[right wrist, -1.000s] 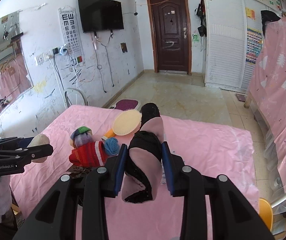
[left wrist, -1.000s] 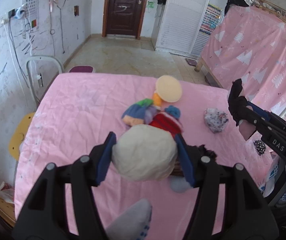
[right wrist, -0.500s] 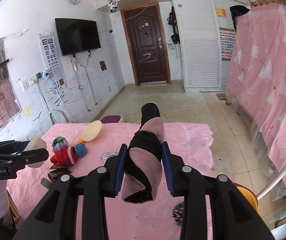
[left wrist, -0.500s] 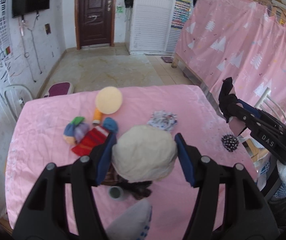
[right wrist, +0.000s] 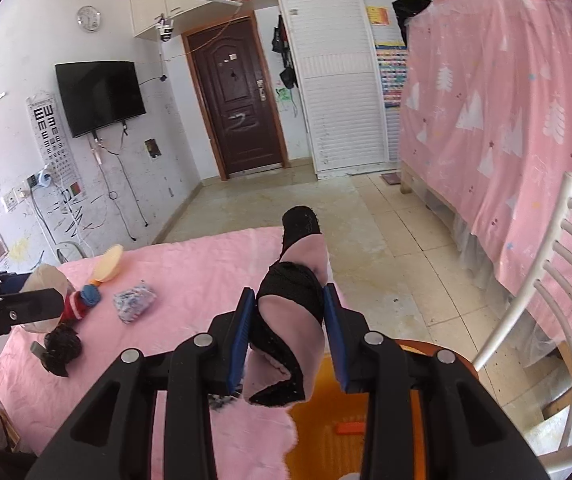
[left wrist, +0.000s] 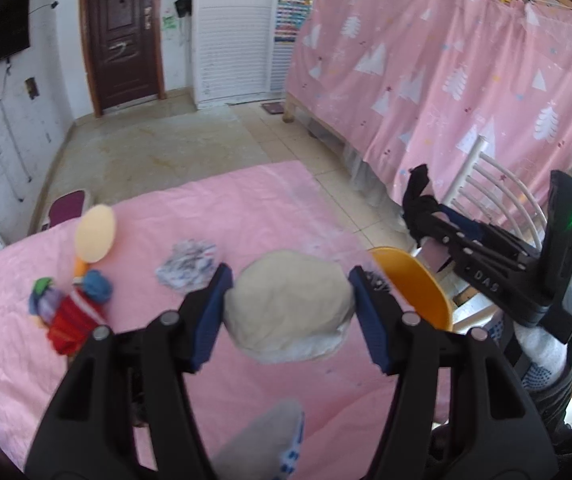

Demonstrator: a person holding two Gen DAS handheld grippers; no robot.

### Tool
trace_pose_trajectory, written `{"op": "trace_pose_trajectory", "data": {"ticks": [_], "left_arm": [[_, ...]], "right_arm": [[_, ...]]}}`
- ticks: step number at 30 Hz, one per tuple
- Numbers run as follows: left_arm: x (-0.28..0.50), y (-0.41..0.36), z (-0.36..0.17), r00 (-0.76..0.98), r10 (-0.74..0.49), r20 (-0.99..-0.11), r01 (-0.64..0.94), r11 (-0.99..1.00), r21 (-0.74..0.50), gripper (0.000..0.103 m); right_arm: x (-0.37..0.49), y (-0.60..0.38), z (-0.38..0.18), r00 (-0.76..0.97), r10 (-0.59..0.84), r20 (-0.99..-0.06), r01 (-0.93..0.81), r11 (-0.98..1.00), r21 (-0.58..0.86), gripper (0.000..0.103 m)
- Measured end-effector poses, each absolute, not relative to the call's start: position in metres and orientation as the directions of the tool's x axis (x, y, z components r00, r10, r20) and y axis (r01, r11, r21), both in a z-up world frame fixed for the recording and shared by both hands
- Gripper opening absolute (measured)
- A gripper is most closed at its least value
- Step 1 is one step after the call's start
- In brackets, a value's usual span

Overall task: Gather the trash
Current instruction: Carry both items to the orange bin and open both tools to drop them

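Gripping beige wad, left gripper tilts down; right gripper clamps black-pink sock over orange bin

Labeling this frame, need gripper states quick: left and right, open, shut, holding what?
Left gripper: shut on a beige bundle.
Right gripper: shut on a black-and-pink cloth.

Cream wad, black-and-pink sock, orange bin, pink tablecloth, red-striped sock.
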State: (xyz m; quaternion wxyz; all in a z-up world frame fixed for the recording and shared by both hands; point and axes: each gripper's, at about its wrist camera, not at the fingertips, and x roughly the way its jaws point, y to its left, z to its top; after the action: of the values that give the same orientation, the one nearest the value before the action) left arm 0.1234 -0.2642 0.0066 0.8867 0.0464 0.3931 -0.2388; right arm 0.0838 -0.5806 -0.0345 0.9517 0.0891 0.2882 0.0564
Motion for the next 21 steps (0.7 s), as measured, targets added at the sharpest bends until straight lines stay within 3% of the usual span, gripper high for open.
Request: {"op": "trace_pose_trajectory", "data": {"ticks": [7, 10, 13, 21], "left_arm": [[0.131, -0.318, 0.0, 0.536, -0.419, -0.733, 0.514, 0.851, -0.11, 0.058], [0.133, -0.337, -0.004, 0.521, -0.423, -0.742, 0.528, 0.842, -0.109, 0.058], [0.134, -0.355, -0.005, 0.506, -0.429, -0.748, 0.547, 0.83, -0.107, 0.058], [0.134, -0.413, -0.017, 0.438, -0.473, -0.765, 0.623, 0.773, -0.121, 0.058]], "right_arm": [[0.082, -0.607, -0.054, 0.816, 0.152, -0.557, -0.024, 0.973, 0.231, 0.025], [0.082, -0.62, -0.062, 0.812, 0.158, -0.562, -0.01, 0.966, 0.257, 0.03], [0.078, -0.635, -0.065, 0.822, 0.153, -0.548, 0.011, 0.959, 0.284, 0.051], [0.052, -0.681, -0.062, 0.865, 0.083, -0.495, 0.11, 0.931, 0.348, 0.053]]}}
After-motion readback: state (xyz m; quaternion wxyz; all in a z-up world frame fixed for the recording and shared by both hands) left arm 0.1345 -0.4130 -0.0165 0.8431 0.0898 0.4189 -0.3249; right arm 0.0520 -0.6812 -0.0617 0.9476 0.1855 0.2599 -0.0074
